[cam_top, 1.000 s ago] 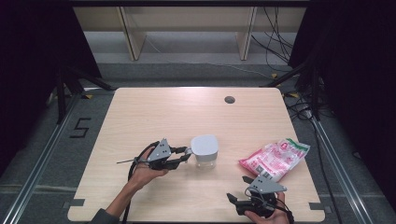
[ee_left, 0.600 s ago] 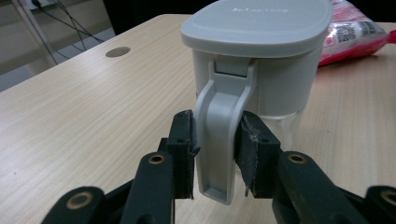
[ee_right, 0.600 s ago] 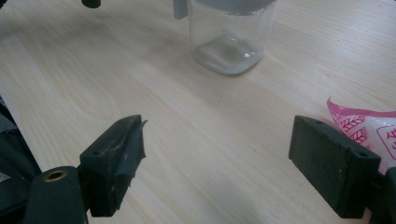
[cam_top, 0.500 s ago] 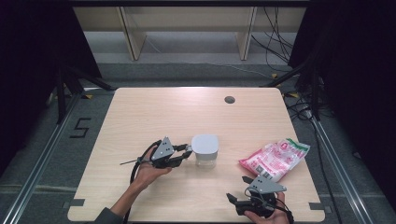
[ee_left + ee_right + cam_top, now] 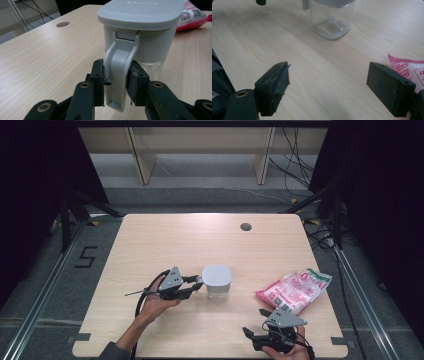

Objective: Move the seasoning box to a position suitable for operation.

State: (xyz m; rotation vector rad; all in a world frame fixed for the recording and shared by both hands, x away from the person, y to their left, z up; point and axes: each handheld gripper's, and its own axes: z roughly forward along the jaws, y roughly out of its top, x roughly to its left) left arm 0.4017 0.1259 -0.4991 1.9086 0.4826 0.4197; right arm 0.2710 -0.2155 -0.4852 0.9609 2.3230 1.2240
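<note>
From the high view I see the light wooden table (image 5: 165, 240) with a clear plastic jug with a grey lid and grey handle (image 5: 217, 281) standing upright near its middle, a little toward the near edge. My left gripper (image 5: 196, 285) comes at the jug from the left, and the left hand (image 5: 159, 302) wraps its body just behind the grey three-cornered plate.

In the left gripper view the 2 black jaws are pressed against either side of the jug's grey handle (image 5: 120, 75), pinching it about halfway down its length. The handle hangs from a hinge under the lid (image 5: 141, 12), and the clear lower wall of the jug shows below the grey upper band.

My right gripper (image 5: 254, 336) sits at the near right edge of the table, well apart from the jug, held in the right hand (image 5: 287, 351). In the right gripper view its jaws are spread wide with bare tabletop between them, and the jug's clear base (image 5: 331, 23) stands beyond them.

A pink and white printed plastic bag (image 5: 295, 290) lies flat on the right side of the table, just beyond the right gripper. A small dark round hole (image 5: 245, 226) sits in the tabletop toward the far edge.
</note>
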